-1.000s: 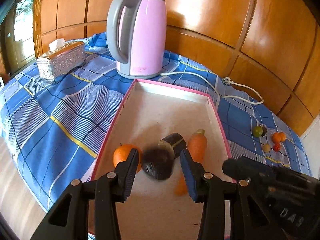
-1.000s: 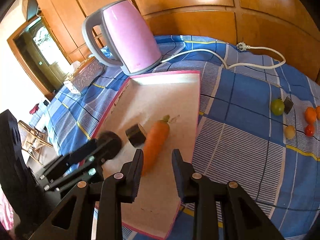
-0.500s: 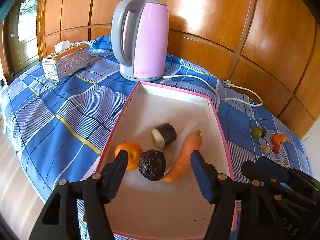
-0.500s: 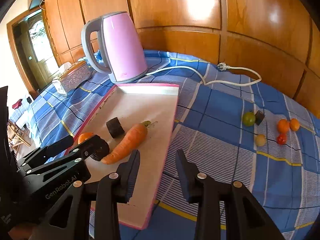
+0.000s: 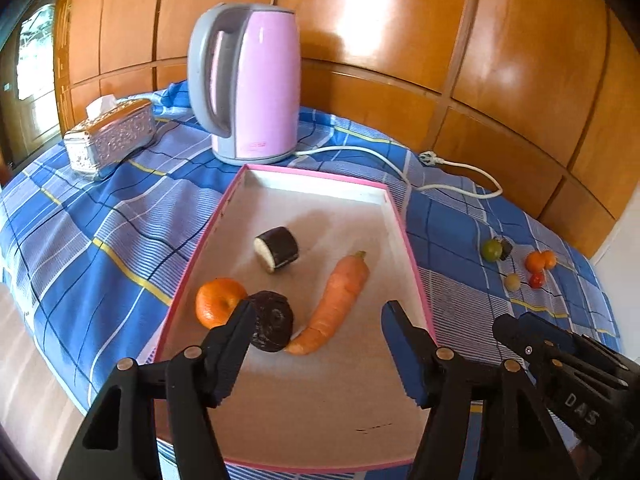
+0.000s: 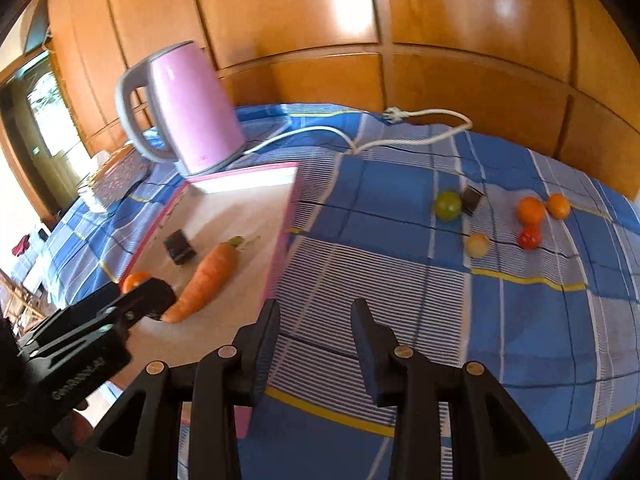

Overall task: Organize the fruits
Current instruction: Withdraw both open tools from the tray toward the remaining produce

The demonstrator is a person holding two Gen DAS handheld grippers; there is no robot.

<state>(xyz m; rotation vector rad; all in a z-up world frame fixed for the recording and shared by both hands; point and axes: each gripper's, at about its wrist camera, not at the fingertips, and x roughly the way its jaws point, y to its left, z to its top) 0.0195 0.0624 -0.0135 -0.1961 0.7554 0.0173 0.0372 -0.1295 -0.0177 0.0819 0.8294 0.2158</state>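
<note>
Fruits: a group of small round fruits (image 6: pixel 500 216) is seen lying on the blue checked cloth (image 6: pixel 540 320) of the tabletop, well apart from the pink tray (image 5: pixel 416 280).
Tray: an orange (image 5: pixel 218 302), a dark round piece (image 5: pixel 272 326), a carrot (image 5: pixel 336 304) and a cut dark chunk (image 5: pixel 278 248) are seen lying inside it; the dark round piece touches the tip of the carrot.
Left claw (image 5: pixel 318 344): its jaws are held apart over the near part of the tray, and nothing is gripped between them.
Right claw (image 6: pixel 316 344): its jaws are held apart over the cloth just beside the tray's edge, and nothing is held.
Step in hand: most likely the next small fruit is to be fetched by the right claw, since it is aimed toward the loose group.
How it is done well: one fruit at the edge of the group should be picked, such as the green one (image 6: pixel 448 206) or the pale one (image 6: pixel 478 245), so the others are not bumped.
Care: round fruit can roll, so the jaws should be placed on both sides first and then closed slowly.
Watch out: a small dark block (image 6: pixel 471 201) sits just beside the green fruit and could be caught by mistake.
Drop spot: the bare far part of the tray is best used.
</note>
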